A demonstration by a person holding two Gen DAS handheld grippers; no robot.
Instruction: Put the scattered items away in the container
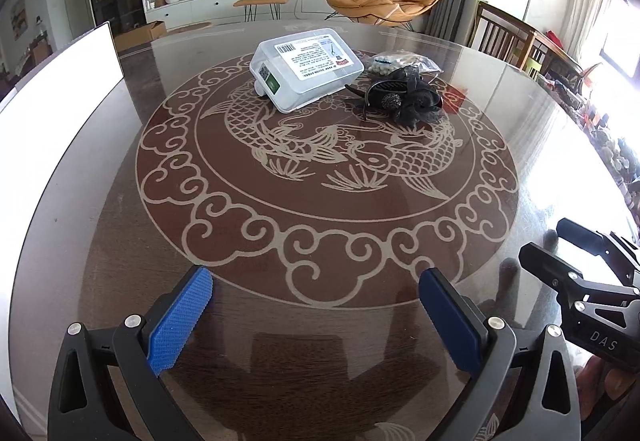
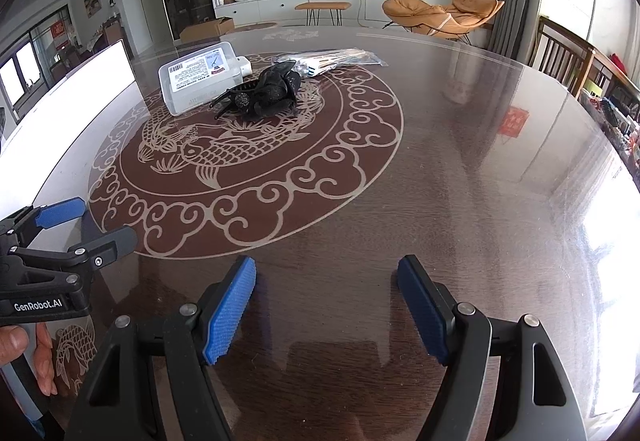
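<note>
A clear plastic container (image 1: 306,71) (image 2: 200,75) with a labelled lid lies at the far side of the round table, and a small white object (image 1: 260,89) (image 2: 244,65) pokes out beside it. To its right lies a black lace hair clip (image 1: 404,95) (image 2: 264,93). Behind the clip is a clear bag of small white items (image 1: 400,61) (image 2: 332,61). My left gripper (image 1: 316,275) (image 2: 104,219) is open over the near table with nothing between its blue pads. My right gripper (image 2: 327,263) (image 1: 546,241) is also open and empty, to the right of the left one. Both are far from the items.
The table (image 1: 320,321) (image 2: 440,161) is dark wood under glass with a koi and cloud pattern. A white panel (image 1: 60,89) (image 2: 80,97) stands along its left edge. A wooden chair (image 1: 504,37) (image 2: 560,49) stands at the far right. A hand (image 2: 24,345) holds the left gripper.
</note>
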